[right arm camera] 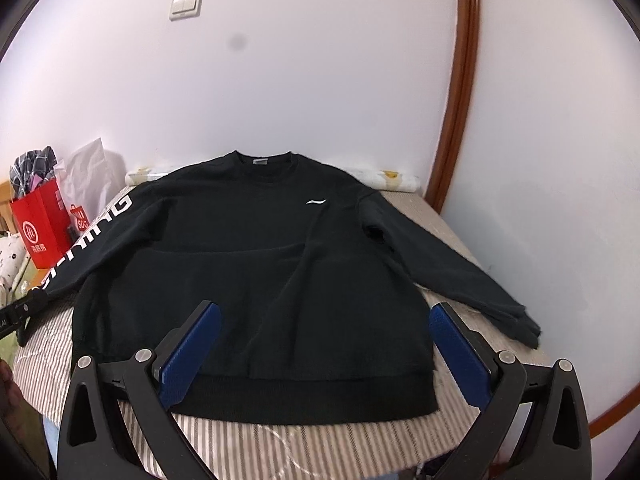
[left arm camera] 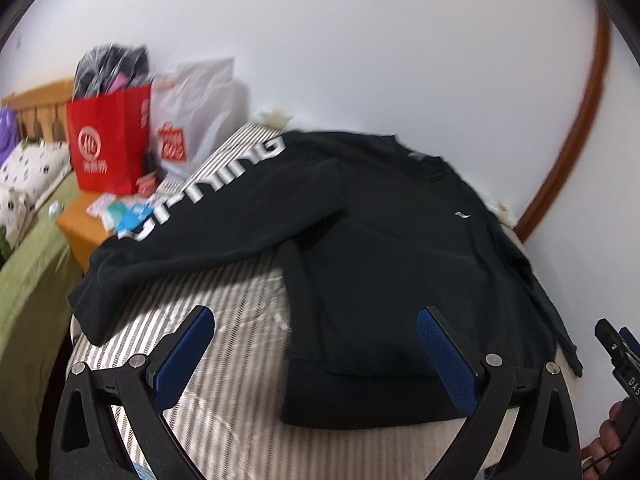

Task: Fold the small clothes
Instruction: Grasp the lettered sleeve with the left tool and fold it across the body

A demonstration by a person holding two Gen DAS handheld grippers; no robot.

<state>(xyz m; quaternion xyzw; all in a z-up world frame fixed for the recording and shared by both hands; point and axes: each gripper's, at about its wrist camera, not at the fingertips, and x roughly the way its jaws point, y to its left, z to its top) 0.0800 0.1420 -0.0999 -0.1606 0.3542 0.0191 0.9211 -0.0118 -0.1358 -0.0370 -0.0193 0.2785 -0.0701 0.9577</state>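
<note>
A black sweatshirt [right arm camera: 256,264] lies spread flat, front up, on a striped mattress [right arm camera: 320,444], its hem nearest the fingers and its neck toward the white wall [right arm camera: 320,80]. White lettering runs down the sleeve left of the fingers; the other sleeve stretches out to the right, with its cuff reaching the mattress edge. A small white logo sits on the chest.

The right gripper [right arm camera: 325,356] hovers just above the hem, its blue-padded fingers [right arm camera: 192,356] spread wide and holding nothing. The left gripper [left arm camera: 316,364] hangs over the hem's left corner, fingers equally wide apart and empty; this view is blurred.

Beyond the lettered sleeve, far left of the fingers, stand a red paper bag [left arm camera: 108,140] and a pale plastic bag [left arm camera: 200,104]. A wall switch [right arm camera: 185,4] sits high on the wall, and a brown wooden trim [right arm camera: 460,92] rises to the right.
</note>
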